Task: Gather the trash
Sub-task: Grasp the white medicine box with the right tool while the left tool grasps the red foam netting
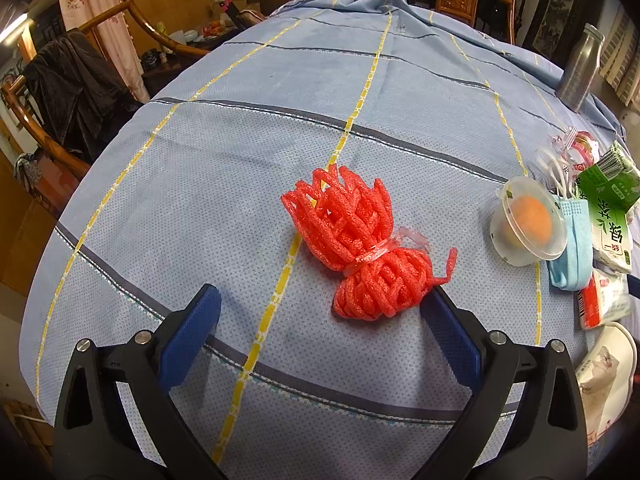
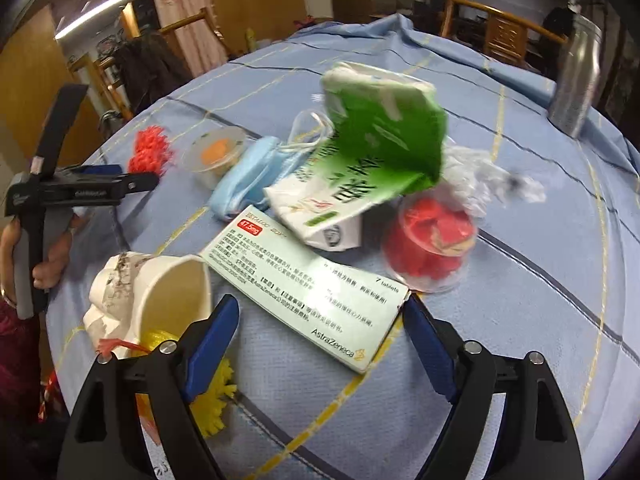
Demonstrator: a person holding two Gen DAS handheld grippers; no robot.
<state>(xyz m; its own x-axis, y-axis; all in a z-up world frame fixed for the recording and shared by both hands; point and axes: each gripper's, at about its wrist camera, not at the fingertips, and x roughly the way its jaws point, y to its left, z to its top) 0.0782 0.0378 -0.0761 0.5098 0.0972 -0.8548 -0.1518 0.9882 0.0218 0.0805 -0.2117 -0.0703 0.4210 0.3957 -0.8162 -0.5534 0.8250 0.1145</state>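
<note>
1. Lying on the blue checked tablecloth, the red foam net is sitting bunched and tied at its waist with a clear band, apart from the other litter, its near end just touching the inner face of one blue pad.
2. Hovering low over the cloth, the left gripper is showing its fingers spread wide with nothing between them; the net is sitting ahead and off to one side of the gap, not centred.
3. Facing the main pile, the right gripper is likewise holding its fingers wide apart and empty, with the corner of the white pill box reaching in between the tips.
4. Crowding around that box are a torn paper cup, a yellow foam net partly hidden under one finger, a green and white carton, a blue face mask, a clear cup of red scraps and a lidded cup with something orange inside.
5. Standing well apart at the far edge is a metal bottle.
6. Judging by this, the reaching step is in hand, with nothing picked up yet.
7. Grasping next would seemingly call for shifting the left gripper sideways until the net's waist is lying between the pads, then closing gently, since the foam is likely to squash.
8. No bin is showing in either view.
</note>
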